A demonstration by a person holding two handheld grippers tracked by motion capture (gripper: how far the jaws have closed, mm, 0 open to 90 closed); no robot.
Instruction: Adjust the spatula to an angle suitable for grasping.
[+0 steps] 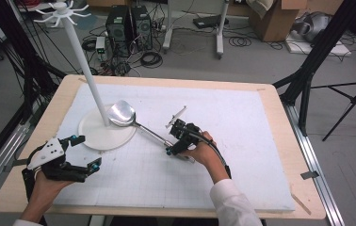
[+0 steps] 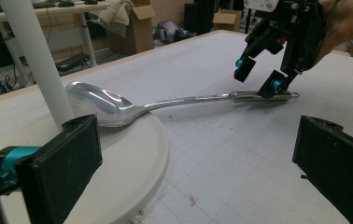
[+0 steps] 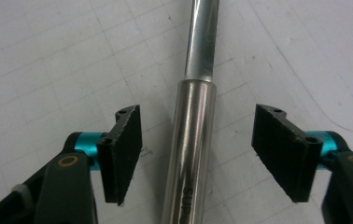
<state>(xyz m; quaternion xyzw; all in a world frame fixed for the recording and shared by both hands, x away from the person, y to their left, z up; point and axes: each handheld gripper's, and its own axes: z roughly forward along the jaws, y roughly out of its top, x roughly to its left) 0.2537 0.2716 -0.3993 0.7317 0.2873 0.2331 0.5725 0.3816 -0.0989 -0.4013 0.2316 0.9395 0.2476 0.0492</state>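
On the white foam mat [image 1: 242, 155] that covers the wooden table [image 1: 279, 113], a big steel ladle [image 1: 141, 123] lies flat. Its bowl rests up on the edge of the round white base [image 1: 101, 136] of a tall hanger stand [image 1: 79, 52], right against the pole, and its handle runs out across the mat toward the person's right hand.

Right gripper [image 1: 172, 149] is down over the thick end of the handle. From its own camera the handle [image 3: 191, 154] sits between the two black pads, with a clear gap on each side, so the jaws are partway spread and not pinching anything. The left gripper view shows it too [image 2: 261, 77], one fingertip low beside the handle end.

Left gripper [image 1: 84, 153] sits near the front left of the mat, just beside the stand's base, jaws wide apart with nothing between them. Its own view looks past both pads [image 2: 60, 165] at the ladle bowl [image 2: 102, 102] and the pole.

What's in the way: the pole stands right at the bowl, and the base lifts that end off the mat. Beyond the table the floor has computer towers [image 1: 129, 23], loose cables, a cardboard box [image 1: 279, 19] and black tripod legs [image 1: 350, 99].
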